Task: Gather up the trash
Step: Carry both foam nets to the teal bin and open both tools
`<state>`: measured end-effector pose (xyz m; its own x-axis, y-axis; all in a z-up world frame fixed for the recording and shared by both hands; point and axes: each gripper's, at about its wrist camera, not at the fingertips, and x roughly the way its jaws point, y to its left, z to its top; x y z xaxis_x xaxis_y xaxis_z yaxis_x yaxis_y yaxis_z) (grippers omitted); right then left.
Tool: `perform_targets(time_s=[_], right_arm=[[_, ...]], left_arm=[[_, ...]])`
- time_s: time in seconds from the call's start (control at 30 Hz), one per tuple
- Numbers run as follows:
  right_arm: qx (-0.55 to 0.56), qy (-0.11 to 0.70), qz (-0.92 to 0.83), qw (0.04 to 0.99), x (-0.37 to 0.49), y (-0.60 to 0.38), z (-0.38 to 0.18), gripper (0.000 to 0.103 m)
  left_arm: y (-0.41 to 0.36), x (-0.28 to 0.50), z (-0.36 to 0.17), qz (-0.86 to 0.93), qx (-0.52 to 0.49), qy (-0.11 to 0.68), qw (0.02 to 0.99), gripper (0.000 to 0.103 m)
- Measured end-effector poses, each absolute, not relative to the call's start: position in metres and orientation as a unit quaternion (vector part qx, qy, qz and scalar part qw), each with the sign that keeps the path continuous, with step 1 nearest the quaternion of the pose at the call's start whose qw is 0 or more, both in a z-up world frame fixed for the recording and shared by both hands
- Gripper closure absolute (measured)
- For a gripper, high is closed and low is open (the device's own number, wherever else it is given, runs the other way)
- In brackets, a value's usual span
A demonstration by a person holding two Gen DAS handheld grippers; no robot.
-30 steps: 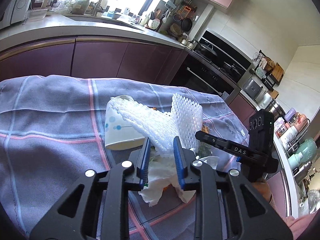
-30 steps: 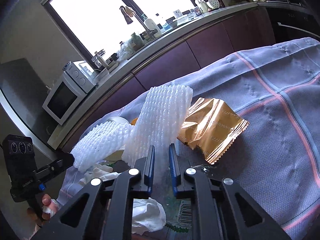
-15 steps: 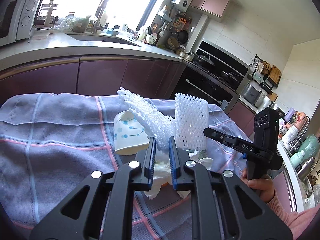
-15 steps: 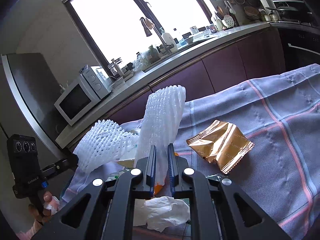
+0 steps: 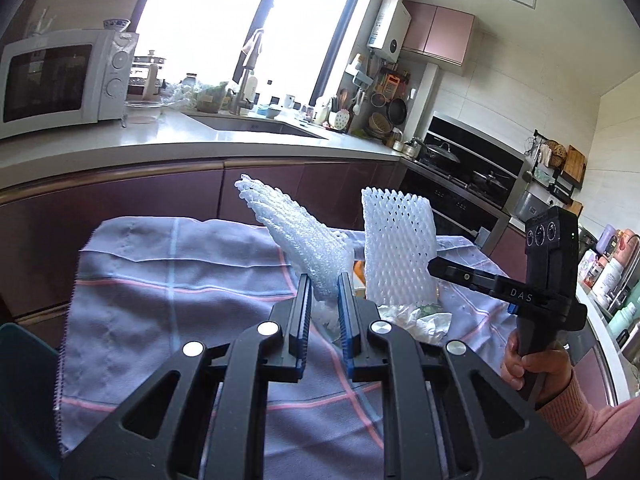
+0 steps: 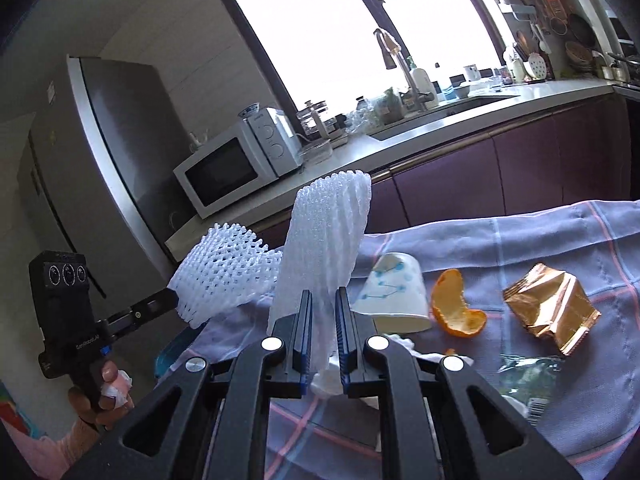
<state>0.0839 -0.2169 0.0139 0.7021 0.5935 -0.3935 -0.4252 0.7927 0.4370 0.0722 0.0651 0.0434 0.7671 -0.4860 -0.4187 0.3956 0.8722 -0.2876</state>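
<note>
**2 foam nets up in the air**

The left gripper (image 5: 323, 284) pinches 1 white foam net (image 5: 304, 236) between its blue fingers (image 5: 303, 312). The right gripper (image 6: 323, 300) pinches the other foam net (image 6: 324, 248) the same way. Both nets hang above the checked cloth (image 5: 160, 280), clear of the other trash.

On the cloth lie a paper cup (image 6: 394, 292) on its side, an orange peel (image 6: 456, 304) just beside it, a gold wrapper (image 6: 550, 308) and some crumpled tissue (image 5: 424, 316).

I think this is the carry step: the nets are picked up and now need a bin. No bin shows for sure, though something dark blue (image 5: 24, 380) sits low at the left. Next, both hands should go there and let go. The nets are light and floppy, so a loose pinch could drop them.
</note>
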Motion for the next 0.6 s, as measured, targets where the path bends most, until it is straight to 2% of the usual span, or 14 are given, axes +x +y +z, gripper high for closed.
perform_targets(time_s=[0.6], right_arm=[[0.055,0.342,0.482,0.805,0.103,0.012,0.005,0.093]], left_arm=[[0.259,-0.034,0.023,-0.018,-0.128,0.248,0.960,0.089]])
